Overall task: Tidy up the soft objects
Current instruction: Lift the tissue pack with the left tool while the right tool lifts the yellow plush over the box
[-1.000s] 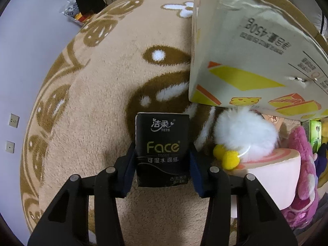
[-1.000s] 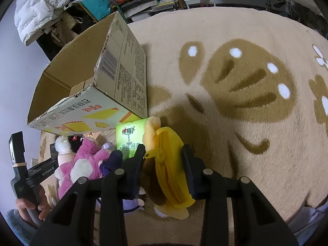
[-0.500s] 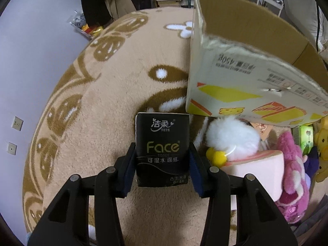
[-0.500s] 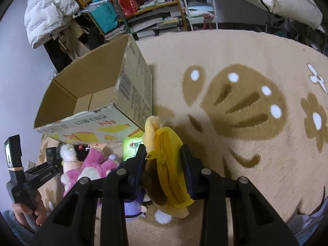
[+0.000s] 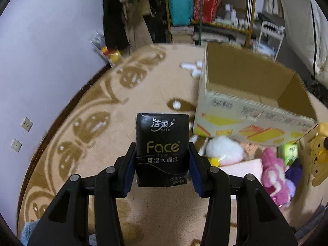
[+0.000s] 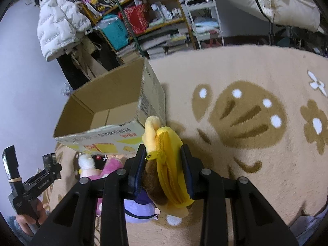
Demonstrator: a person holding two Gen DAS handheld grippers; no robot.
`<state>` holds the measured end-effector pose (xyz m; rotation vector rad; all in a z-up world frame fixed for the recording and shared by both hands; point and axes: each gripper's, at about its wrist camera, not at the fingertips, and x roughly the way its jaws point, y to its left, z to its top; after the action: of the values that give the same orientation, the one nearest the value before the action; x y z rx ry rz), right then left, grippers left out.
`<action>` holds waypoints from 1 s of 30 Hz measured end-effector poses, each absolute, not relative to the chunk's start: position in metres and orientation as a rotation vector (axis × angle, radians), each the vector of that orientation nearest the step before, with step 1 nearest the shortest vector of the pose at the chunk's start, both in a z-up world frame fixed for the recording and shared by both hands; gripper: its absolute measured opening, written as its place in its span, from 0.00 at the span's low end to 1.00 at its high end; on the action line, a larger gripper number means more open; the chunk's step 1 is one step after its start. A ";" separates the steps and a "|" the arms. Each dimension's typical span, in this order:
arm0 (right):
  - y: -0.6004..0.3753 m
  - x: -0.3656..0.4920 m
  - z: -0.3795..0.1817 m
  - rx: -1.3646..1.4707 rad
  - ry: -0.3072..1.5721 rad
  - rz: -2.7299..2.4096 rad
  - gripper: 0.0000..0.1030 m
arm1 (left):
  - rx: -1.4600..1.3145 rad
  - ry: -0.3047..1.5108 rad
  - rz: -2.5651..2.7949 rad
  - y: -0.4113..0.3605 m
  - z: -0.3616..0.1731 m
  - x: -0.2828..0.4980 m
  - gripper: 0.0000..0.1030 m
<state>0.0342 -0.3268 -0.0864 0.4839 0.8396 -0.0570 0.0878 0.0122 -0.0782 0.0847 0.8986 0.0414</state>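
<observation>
My left gripper (image 5: 162, 164) is shut on a black pack of Face tissues (image 5: 162, 143), held upright above the rug. My right gripper (image 6: 164, 164) is shut on a yellow plush toy with a zip (image 6: 164, 143), also lifted off the rug. An open cardboard box (image 5: 256, 106) (image 6: 114, 110) stands ahead of both, and its inside looks bare. In front of the box lie a white fluffy toy (image 5: 223, 149), a pink plush (image 5: 276, 176) and a green pack (image 5: 290, 153). The left gripper with its tissue pack (image 6: 49, 160) shows at the left in the right wrist view, held by a hand (image 6: 30, 219).
A beige round rug with brown patterns (image 6: 246, 106) covers the floor. Shelves full of bags and books (image 6: 155, 26) stand behind the box. A white puffer jacket (image 6: 59, 24) hangs at the left. A purple plush (image 6: 139, 209) lies under my right gripper.
Both grippers have risen and tilted up with their loads. The box's open top and the shelves behind it have come into view. The toys on the rug sit lower in both views.
</observation>
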 end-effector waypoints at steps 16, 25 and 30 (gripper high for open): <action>-0.277 -0.008 0.011 0.251 0.464 0.039 0.34 | 0.105 0.518 -0.050 -0.005 0.012 0.031 0.44; -0.257 0.010 0.044 0.179 0.386 0.073 0.34 | 0.107 0.399 -0.068 -0.018 0.056 0.043 0.44; -0.256 0.030 0.051 0.163 0.367 0.073 0.34 | 0.141 0.352 -0.076 -0.031 0.071 0.056 0.44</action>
<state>0.0296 -0.2561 0.0507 0.1629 0.3669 0.0733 0.0564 -0.0305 0.0706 0.1408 0.3521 -0.0757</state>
